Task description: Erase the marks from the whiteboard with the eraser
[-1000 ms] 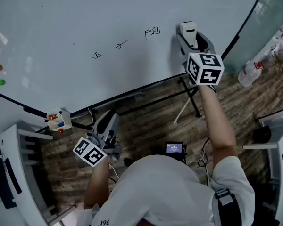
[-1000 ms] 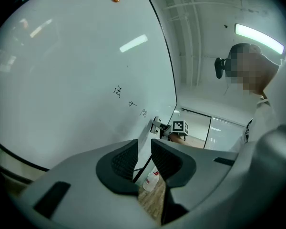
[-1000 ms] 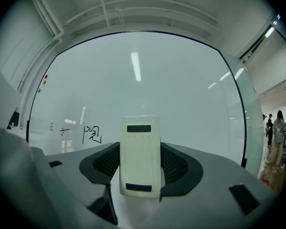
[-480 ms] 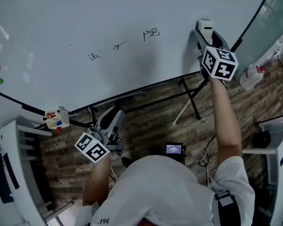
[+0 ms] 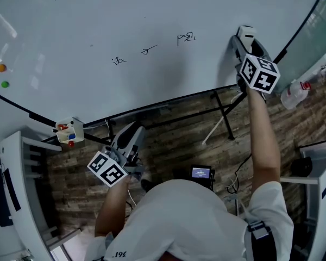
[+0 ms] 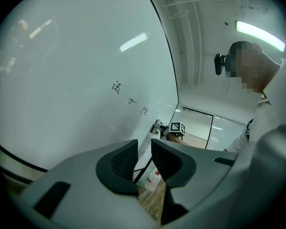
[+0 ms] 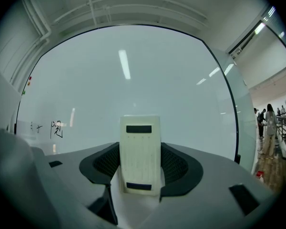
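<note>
Three small black marks (image 5: 152, 49) on one glossy whiteboard (image 5: 70, 26). One cream, rectangular eraser (image 5: 245, 33) right of them, clamped in right gripper (image 5: 242, 42) fingers. Left gripper (image 5: 131, 136) fingers slightly apart, empty. Three round magnets (image 5: 1, 68) far left.

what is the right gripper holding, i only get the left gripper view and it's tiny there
Observer: The right gripper is shut on a cream eraser, upright between its jaws.
Operator: is it on the marks yet
Observer: No, in the head view the eraser sits right of the nearest mark, apart from it.
Operator: anything down low on the left
Observer: A small box with red and blue things inside, by the whiteboard's lower edge.
</note>
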`<state>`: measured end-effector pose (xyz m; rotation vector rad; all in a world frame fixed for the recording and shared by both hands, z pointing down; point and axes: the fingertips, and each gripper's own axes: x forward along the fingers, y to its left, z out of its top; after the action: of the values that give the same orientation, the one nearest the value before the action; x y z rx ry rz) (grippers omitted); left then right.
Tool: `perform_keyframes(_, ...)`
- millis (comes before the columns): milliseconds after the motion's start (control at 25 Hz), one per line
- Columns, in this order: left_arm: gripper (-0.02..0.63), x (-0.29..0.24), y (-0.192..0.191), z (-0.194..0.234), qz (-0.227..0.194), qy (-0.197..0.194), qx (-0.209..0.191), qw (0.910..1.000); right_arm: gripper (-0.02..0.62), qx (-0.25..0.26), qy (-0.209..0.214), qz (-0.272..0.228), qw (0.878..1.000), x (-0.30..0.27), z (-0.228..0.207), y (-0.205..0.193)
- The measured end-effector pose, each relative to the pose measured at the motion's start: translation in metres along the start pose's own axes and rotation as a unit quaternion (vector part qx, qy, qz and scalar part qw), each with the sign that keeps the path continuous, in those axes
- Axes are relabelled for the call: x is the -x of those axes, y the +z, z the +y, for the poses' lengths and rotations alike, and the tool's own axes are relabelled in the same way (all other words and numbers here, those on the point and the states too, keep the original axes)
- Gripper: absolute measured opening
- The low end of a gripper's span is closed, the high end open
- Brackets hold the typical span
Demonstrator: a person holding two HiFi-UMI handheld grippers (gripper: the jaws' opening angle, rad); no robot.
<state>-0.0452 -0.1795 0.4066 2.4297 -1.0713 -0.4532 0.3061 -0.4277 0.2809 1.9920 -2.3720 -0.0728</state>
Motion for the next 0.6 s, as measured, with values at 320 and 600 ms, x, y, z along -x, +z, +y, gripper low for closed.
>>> perform_keyframes(320, 0.077, 0.012, 0.001, 0.007, 0.0, 0.004, 0.005, 1.0, 0.272, -0.01, -0.01, 0.01, 1.0, -0.002, 0.002, -0.002)
perform_keyframes(600, 0.077, 0.019, 0.004, 0.01, 0.0, 0.004, 0.008, 1.0, 0.272, -0.018, -0.009, 0.01, 1.0, -0.002, 0.02, 0.0)
